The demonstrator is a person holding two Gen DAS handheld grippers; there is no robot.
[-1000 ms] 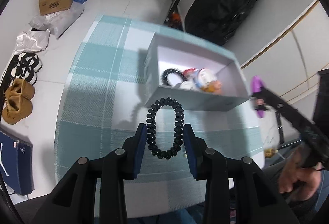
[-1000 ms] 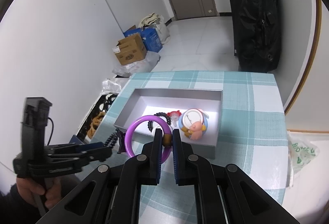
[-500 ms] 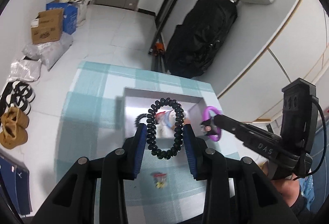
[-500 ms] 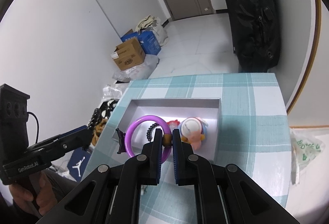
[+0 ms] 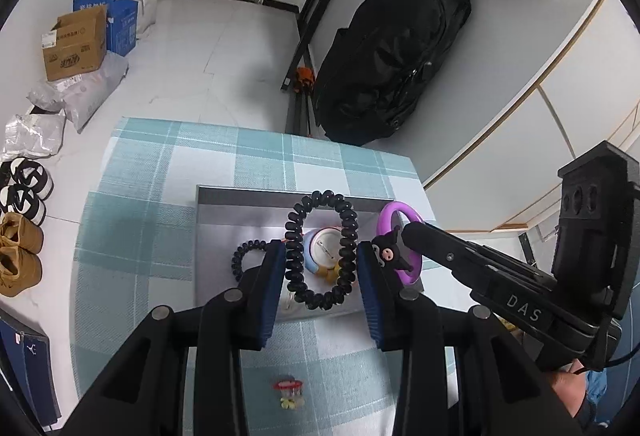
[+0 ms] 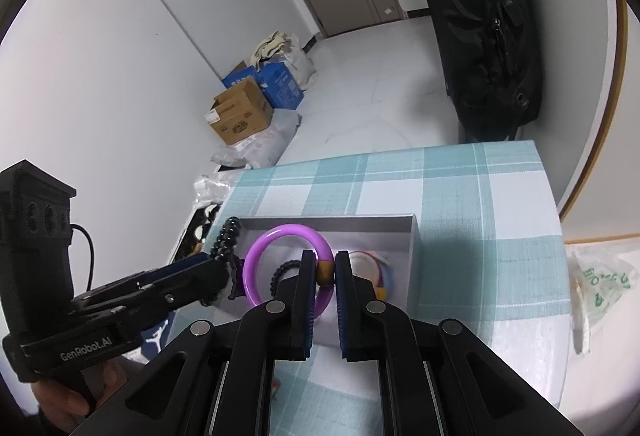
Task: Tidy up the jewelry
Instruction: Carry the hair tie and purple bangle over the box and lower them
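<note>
A black coil bracelet [image 5: 320,248] is pinched between the pads of the left gripper [image 5: 322,268], held above the grey box [image 5: 224,196]. A purple bangle [image 6: 288,264] is clamped at its gold bead by the nearly closed right gripper [image 6: 322,276], just ahead over the box.

Hidden in part behind the black coil bracelet [image 5: 320,250] and the left gripper [image 5: 322,268]: a round badge [image 5: 322,242] inside the grey box [image 5: 280,196]. Cut off behind the finger, a second black coil [image 5: 246,256]. Too small to name: a red-and-yellow trinket [image 5: 289,392] on the counter [image 5: 140,236]. Hidden behind the right gripper [image 6: 324,274]: the lower arc of the purple bangle [image 6: 290,236].
</note>
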